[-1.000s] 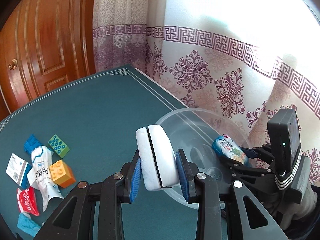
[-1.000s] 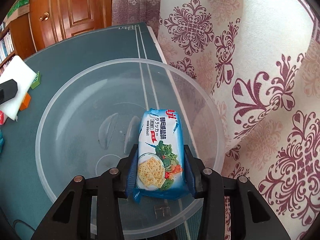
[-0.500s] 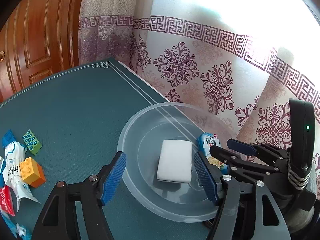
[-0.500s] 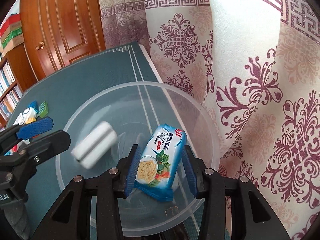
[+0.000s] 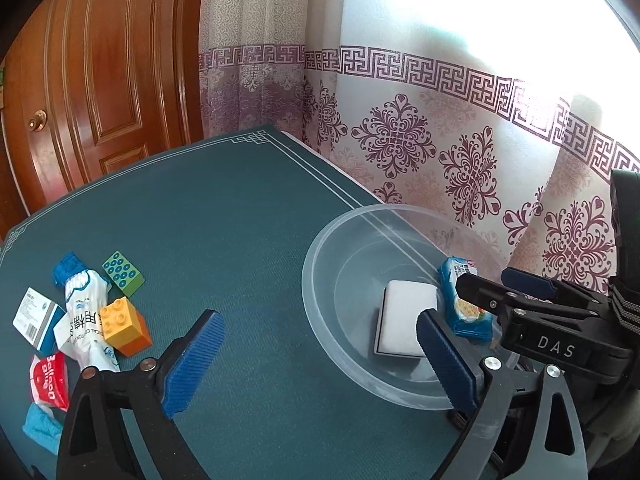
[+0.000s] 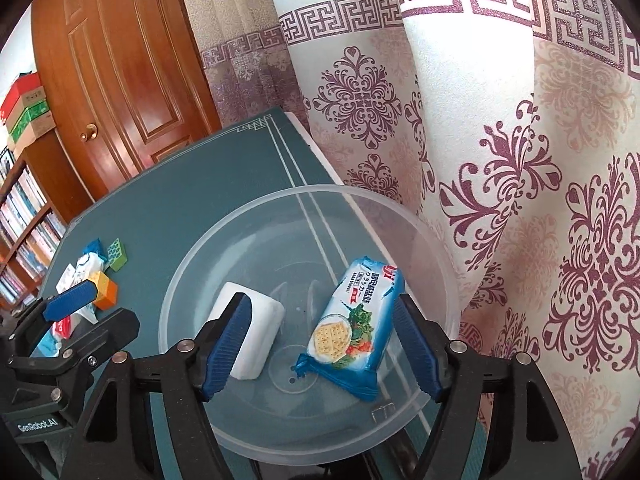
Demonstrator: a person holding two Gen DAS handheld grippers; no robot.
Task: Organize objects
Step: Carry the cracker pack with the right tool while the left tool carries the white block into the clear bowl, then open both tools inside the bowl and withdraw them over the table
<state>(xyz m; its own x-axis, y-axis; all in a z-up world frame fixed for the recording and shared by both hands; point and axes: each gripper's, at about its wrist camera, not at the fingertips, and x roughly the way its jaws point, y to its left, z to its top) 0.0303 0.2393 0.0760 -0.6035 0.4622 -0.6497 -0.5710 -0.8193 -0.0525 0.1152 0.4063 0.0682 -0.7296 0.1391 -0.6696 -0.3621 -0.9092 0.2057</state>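
Note:
A clear plastic bowl point(image 5: 320, 280) stands at the right edge of the green table. In it lie a white sponge point(image 5: 408, 320) and a blue cracker packet point(image 5: 460, 300), side by side. My left gripper point(image 5: 320, 360) hovers at the bowl's near-left rim, its jaws opening wide with nothing between them. In the right wrist view the bowl point(image 6: 192, 280) holds the sponge point(image 6: 260, 320) on the left. The cracker packet point(image 6: 352, 320) rests on the bowl's floor between the opening jaws of my right gripper point(image 6: 322, 344). Its pads stand clear of the packet.
A heap on the table's left holds an orange brick point(image 5: 124, 324), a green brick point(image 5: 122, 278), a white pouch point(image 5: 86, 320), a small box point(image 5: 36, 316) and a red packet point(image 5: 50, 380). A patterned curtain point(image 5: 440, 160) hangs right behind the bowl. A wooden door point(image 5: 100, 80) stands beyond the table.
The left jaws opened and the sponge dropped into the bowl. The right jaws spread off the cracker packet, which now lies in the bowl.

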